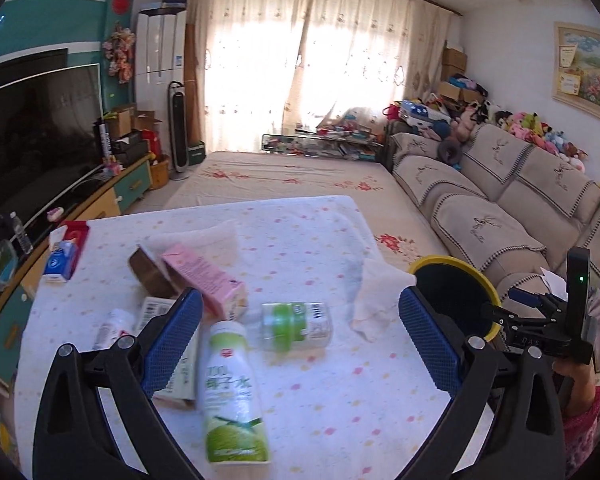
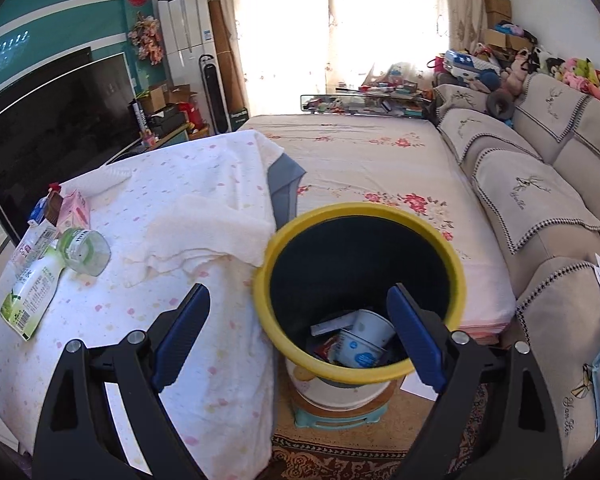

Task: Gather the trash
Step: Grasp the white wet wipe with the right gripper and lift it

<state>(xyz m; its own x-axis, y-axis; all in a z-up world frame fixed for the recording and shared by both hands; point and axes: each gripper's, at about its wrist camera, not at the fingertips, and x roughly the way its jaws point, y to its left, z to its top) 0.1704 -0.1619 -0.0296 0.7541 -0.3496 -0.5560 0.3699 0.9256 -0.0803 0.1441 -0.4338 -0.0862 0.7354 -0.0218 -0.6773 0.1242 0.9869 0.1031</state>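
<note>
While both grippers gape empty, bottles and cartons litter the spotted tablecloth (image 1: 300, 240) beside a sofa (image 1: 500, 200).

daylight poured through the sheer curtains (image 1: 300, 64) at twelve o'clock and blew them out to white glare, the room stayed evenly bright with soft shadows, the near bottle (image 1: 232, 392) and bin rim (image 2: 360, 292) smeared with motion blur, and fisheye bending darkened every corner.
</note>
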